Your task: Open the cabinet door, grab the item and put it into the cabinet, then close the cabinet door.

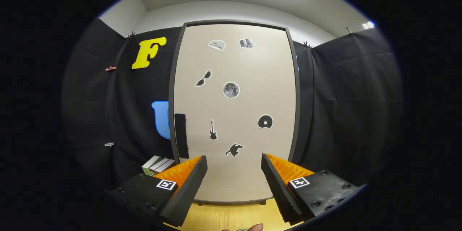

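**Jaws apart before the closed cabinet door**

Plainly, the gripper (234,161) stands with its jaws wide apart and nothing between them. Each finger is a wedge with a ridged, saw-toothed inner face and a blocky body behind it that carries a small square black-and-white marker. Below and between them lies the pale, wood-grained desk (231,216), smooth and matte.

Just ahead of the jaws stands the cabinet door (249,108), shut, a flat cream panel with a thin dark frame. A dark oblong handle (181,135) sits along its left edge, slightly above the left finger. Cut-out stickers are scattered across the panel: a guitar (213,130), a moon (231,90), a disc (265,121), sunglasses (203,78), a leaping figure (234,149), and two more near the top that are too small to make out.

Left of the cabinet's foot, beside the left finger, lie the boxes (157,165), light-coloured, rectangular and sharp-edged; no print on them is readable. Creased black cloth hangs behind.
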`<state>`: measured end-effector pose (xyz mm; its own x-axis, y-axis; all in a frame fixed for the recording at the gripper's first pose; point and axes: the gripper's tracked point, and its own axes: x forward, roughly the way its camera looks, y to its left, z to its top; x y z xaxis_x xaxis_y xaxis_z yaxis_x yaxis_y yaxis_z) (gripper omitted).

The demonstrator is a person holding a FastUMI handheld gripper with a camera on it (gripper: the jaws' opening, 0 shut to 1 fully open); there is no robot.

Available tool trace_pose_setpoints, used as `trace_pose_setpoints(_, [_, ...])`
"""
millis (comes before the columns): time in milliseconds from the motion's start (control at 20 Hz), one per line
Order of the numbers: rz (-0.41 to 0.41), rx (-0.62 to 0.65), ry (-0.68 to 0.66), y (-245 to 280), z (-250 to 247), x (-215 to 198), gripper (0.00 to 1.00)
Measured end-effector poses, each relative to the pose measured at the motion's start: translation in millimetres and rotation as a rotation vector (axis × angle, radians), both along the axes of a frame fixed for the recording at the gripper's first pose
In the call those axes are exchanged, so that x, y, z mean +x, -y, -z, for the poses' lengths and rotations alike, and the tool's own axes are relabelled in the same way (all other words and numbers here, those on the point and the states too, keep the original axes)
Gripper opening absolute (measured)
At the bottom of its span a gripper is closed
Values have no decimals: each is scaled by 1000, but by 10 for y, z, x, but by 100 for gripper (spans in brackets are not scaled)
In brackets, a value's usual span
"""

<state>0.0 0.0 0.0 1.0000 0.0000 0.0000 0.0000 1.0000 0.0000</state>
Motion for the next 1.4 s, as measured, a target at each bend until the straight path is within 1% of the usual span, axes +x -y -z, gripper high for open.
trace_pose_setpoints(650, [0, -1, 9, -35, -53, -27, 97])
trace_pose_setpoints(900, [-15, 2, 15, -120, -80, -22, 97])
trace_pose_setpoints(1100, [-39, 13, 34, -296, -165, 86, 97])
trace_pose_setpoints(1400, [-95, 28, 47, -770, -209, 463, 97])
